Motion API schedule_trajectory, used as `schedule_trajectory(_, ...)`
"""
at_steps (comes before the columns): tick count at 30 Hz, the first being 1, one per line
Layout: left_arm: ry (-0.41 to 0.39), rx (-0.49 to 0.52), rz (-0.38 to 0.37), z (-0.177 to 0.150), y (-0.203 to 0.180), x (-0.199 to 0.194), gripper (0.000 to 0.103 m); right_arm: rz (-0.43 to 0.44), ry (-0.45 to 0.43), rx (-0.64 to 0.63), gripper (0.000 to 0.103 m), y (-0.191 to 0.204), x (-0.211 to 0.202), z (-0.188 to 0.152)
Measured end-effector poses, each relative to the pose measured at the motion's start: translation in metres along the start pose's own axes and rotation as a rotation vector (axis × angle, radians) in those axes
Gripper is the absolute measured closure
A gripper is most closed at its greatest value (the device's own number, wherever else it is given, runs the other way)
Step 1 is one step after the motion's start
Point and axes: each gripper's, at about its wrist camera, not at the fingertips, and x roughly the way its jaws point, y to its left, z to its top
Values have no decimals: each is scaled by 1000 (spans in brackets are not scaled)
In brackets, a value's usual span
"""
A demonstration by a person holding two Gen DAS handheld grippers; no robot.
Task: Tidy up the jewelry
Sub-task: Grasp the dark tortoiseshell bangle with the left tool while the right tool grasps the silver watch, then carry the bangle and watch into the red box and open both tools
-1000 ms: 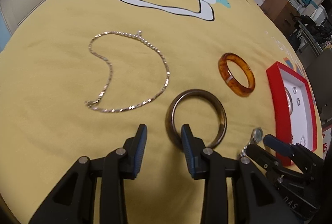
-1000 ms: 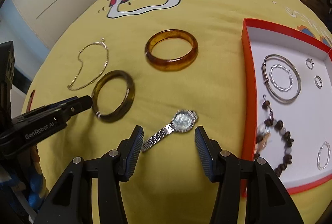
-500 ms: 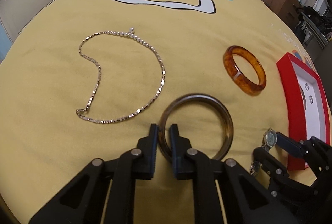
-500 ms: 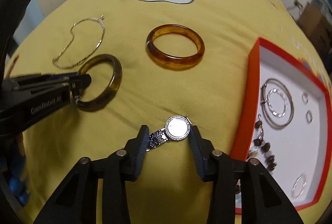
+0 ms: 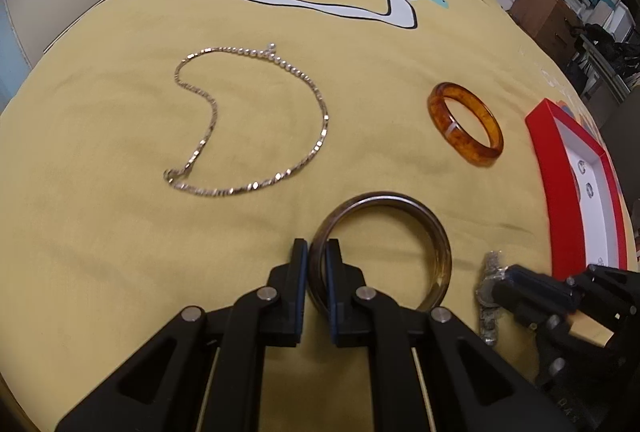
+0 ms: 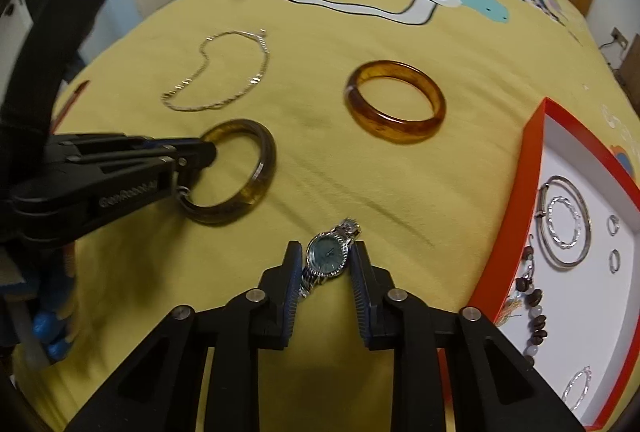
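— Both our grippers have closed in! Left gripper (image 5: 316, 258) pinches the dark bangle (image 5: 434, 232) on the bedspread (image 5: 100, 232).
— Right gripper (image 6: 325, 260) squeezes the watch (image 6: 326, 258) beside the red tray (image 6: 532, 152).

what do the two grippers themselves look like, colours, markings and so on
Both the left gripper and the right gripper are matte black plastic linkages with silver rivets at the joints. Their fingers carry ribbed blue pads. The left one has pale lettering on its side, blurred here. No cables or sleeves show.
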Motion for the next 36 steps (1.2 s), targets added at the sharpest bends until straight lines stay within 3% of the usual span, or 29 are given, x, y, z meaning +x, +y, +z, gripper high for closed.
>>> schedule_trajectory(12,-8,-19,41,-21,17,-23,95,29,-2,10,95,12,-2,-5)
schedule_trajectory(22,-61,-11,56,-21,19,-53,95,51,-80,19,95,12,-35,-7)
schedule_trajectory(30,-126,52,7,-1,-18,-86,95,39,-193,48,95,-6,-82,1)
schedule_trajectory(36,-161,128,-64,17,-78,-100,95,-9,-276,90,95,-42,-126,1)
